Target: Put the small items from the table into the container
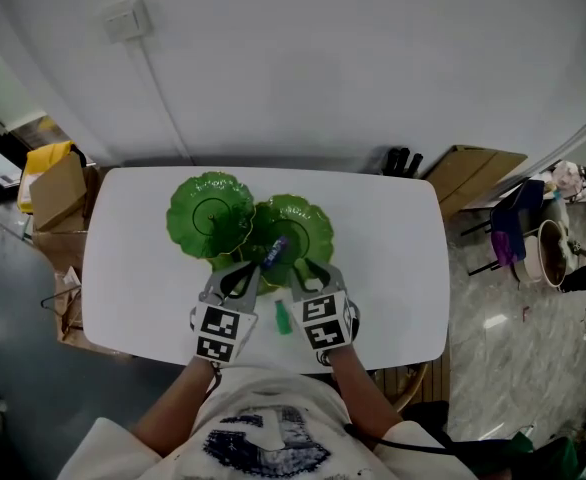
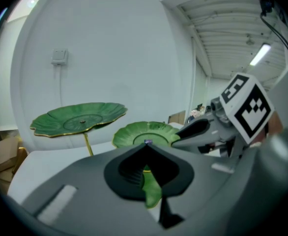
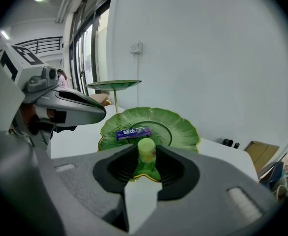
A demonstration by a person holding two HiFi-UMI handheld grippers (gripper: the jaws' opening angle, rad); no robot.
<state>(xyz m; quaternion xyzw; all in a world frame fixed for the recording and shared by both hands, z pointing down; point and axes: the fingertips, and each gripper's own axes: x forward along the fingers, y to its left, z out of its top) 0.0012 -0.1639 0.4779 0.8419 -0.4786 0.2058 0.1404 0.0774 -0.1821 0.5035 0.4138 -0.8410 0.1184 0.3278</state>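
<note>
By the green leaf plate (image 3: pixel 179 128), right claw (image 3: pixel 146 149) pinches a pale cylinder (image 3: pixel 146 152) — left claw (image 2: pixel 147 144) pressed together.

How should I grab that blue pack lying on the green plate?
Probably pinch the blue pack across its narrow width, near the middle, coming down from above. It lies flat in the lower green plate, long and slim, so its long edges are easiest to pinch, and the plate's raised rim blocks a sideways approach.
</note>
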